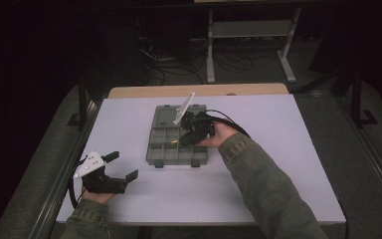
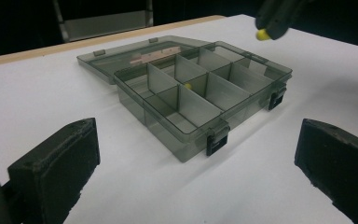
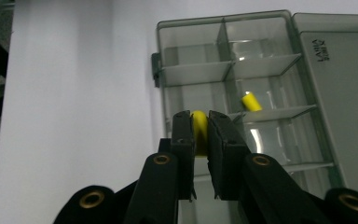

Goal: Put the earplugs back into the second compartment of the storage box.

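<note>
A grey see-through organizer box (image 1: 176,160) lies open in the middle of the white table, its lid (image 1: 168,117) flat behind it. My right gripper (image 1: 181,142) hovers over the box's compartments, shut on a small yellow cylinder (image 3: 199,135). A second yellow piece (image 3: 251,101) lies in one of the middle compartments, and the left gripper view shows it too (image 2: 187,86). My left gripper (image 1: 124,165) rests near the table's front left, open and holding nothing, pointing at the box (image 2: 168,135). From there the right gripper's tip and its yellow piece (image 2: 261,34) appear above the box.
The white table (image 1: 278,164) has bare surface left, right and in front of the box. Its wooden far edge (image 1: 199,90) lies behind the lid. Beyond are a dark floor, cables and a white stand's legs (image 1: 248,50).
</note>
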Demonstrator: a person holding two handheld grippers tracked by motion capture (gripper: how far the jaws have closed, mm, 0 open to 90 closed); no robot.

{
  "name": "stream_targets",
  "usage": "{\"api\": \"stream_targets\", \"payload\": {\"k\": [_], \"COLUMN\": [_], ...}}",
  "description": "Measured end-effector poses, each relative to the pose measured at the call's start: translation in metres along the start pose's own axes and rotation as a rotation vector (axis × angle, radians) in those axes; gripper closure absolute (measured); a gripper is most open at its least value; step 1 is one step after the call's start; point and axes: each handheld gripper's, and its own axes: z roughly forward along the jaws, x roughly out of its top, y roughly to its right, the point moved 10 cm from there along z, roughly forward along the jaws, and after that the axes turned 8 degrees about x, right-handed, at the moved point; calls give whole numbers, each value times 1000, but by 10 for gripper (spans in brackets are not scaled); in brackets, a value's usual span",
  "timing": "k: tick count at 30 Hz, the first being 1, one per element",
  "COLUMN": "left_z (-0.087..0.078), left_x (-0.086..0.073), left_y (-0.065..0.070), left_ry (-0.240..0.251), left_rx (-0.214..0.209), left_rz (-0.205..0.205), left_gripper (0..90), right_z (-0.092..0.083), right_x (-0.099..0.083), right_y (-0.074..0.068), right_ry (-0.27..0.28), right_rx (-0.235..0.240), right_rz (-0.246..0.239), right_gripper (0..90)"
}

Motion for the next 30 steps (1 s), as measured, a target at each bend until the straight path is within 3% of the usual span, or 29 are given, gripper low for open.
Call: {"api": "stream_targets", "payload": {"k": [12, 30], "left_z": [0, 1], "left_x": [0, 1], "left_y": [0, 1], "left_ry": [2, 5], "left_rx": [-7, -15], "left_rz": [0, -2], "left_gripper": [0, 0], "right_z": [16, 36], "right_x": [10, 23], "right_y": [41, 73], "right_ry": [35, 124], "right_rx": [-15, -41], "right_rz": [64, 117], "right_gripper": [798, 797]}}
